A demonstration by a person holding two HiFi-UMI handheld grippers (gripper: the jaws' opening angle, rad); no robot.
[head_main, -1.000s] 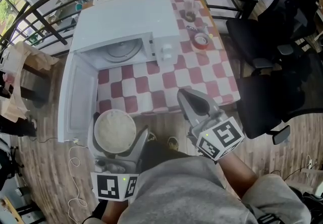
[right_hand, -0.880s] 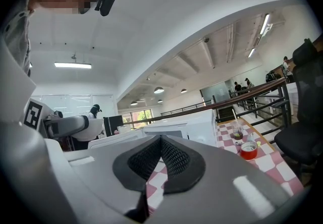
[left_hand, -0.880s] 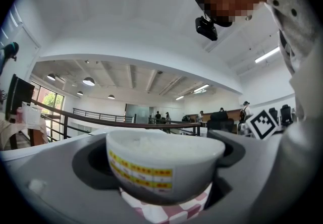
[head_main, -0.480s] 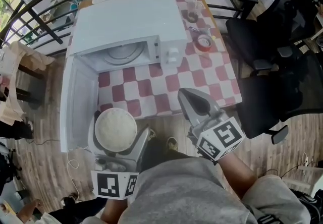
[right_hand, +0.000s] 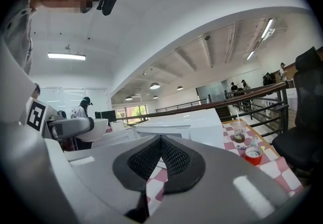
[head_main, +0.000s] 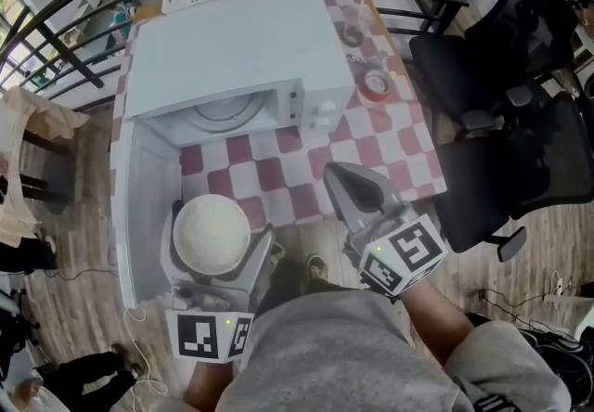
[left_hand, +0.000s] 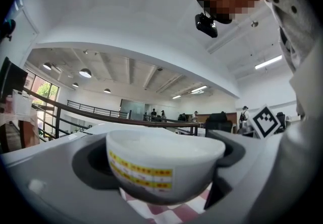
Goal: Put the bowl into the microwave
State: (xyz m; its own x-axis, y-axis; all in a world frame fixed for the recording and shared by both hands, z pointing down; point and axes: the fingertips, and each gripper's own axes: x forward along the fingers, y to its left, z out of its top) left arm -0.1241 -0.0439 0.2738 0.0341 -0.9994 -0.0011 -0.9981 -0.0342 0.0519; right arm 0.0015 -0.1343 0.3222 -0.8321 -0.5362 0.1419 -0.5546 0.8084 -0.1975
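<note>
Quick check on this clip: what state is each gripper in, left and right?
Left hand-held gripper: closed on the white bowl.
Right hand-held gripper: closed, jaws together, holding nothing.

White round bowl (left_hand: 164, 165) with yellow label band: print too blurred to read, flanks hidden behind grey fingers (left_hand: 50, 182). Beyond fingers, white microwave (head_main: 232, 48) cavity mostly hidden under its top.

Head view is looking steeply down on the microwave (head_main: 232, 39) and checkered table (head_main: 399, 136). Left gripper view and right gripper view are sitting low, looking along their jaws; the right one's sharing that microwave.
</note>
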